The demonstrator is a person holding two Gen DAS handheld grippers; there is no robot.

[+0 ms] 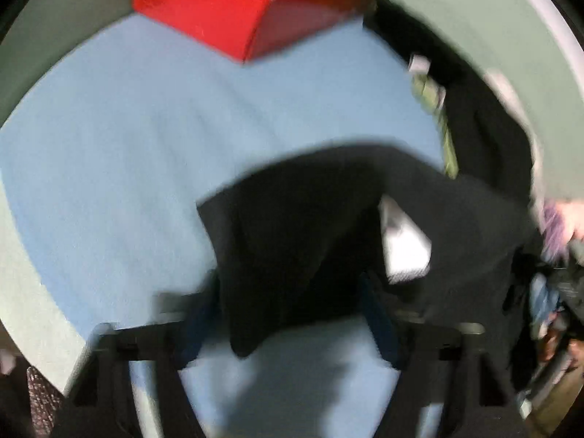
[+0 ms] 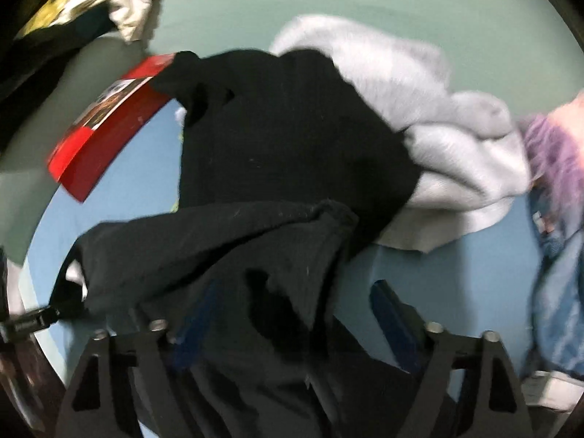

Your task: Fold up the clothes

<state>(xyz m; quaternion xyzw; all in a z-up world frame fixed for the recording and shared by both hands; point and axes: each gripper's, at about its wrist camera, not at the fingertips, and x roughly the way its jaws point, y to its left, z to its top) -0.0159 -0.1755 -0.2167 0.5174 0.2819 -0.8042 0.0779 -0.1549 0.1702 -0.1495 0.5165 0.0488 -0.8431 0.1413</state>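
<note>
A black garment (image 1: 303, 241) lies spread over the blue mat (image 1: 146, 153), its near edge drawn up between the fingers of both grippers. In the left wrist view the cloth runs from the mat's middle down into the left gripper (image 1: 292, 314); blur hides the pads, but the jaws look nearly together with the fabric bunched between them, so it seems clamped on the garment. A white label (image 1: 405, 252) shows on the cloth just right of that bunch.

In the right wrist view the same garment (image 2: 284, 153) drapes across the right gripper (image 2: 288, 310), whose blue fingers (image 2: 392, 314) stand well apart; a fold hangs between them, and the right pad is clear of it.

A red box (image 1: 226, 7) sits at the mat's far edge, beyond the garment. A grey sweater (image 2: 430, 138) lies crumpled beside the garment, partly under it, at the mat's far right. Denim (image 2: 562, 292) and a purple item (image 2: 554, 153) lie right of the sweater. The mat rests on a green surface (image 2: 365, 0).
</note>
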